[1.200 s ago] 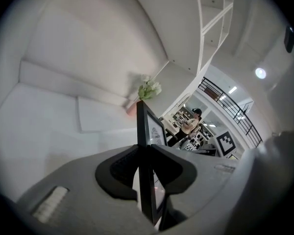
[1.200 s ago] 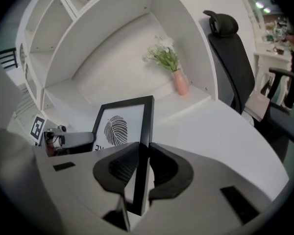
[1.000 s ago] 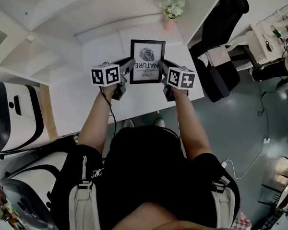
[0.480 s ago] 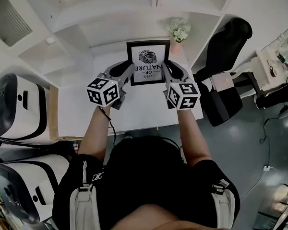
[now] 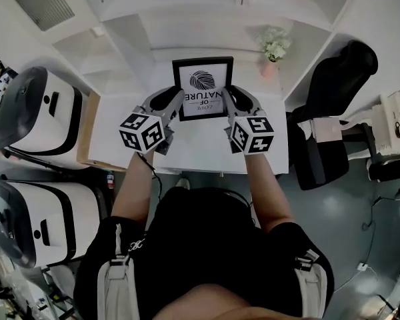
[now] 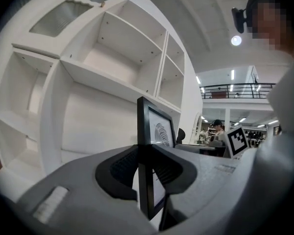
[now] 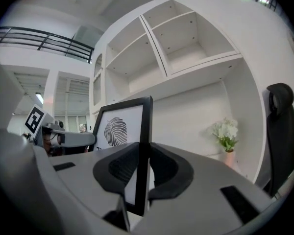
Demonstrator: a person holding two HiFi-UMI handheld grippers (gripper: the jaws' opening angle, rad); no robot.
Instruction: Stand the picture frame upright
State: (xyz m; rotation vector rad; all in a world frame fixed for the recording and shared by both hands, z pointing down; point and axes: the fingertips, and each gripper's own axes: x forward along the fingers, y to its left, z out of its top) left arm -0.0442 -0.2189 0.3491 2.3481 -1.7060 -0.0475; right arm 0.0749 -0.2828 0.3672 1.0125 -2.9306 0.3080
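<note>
A black picture frame [image 5: 202,89] with a leaf print and lettering is held upright over the white desk [image 5: 200,149], in front of the white shelf unit. My left gripper [image 5: 178,104] is shut on the frame's left edge [image 6: 143,170]. My right gripper [image 5: 228,103] is shut on its right edge [image 7: 143,160]. In both gripper views the dark pads press on the thin black border from either side. The frame's bottom edge is hidden behind the grippers, so I cannot tell whether it touches the desk.
A small pink vase of white flowers [image 5: 273,49] stands at the desk's back right, also in the right gripper view [image 7: 227,141]. A black office chair [image 5: 333,105] is to the right. White rounded machines [image 5: 37,109] stand at the left. Empty shelves [image 6: 117,48] rise behind.
Both grippers have carried the frame farther back toward the shelf unit and raised it more upright; the head view has swung, so the vase and chair sit farther right.
</note>
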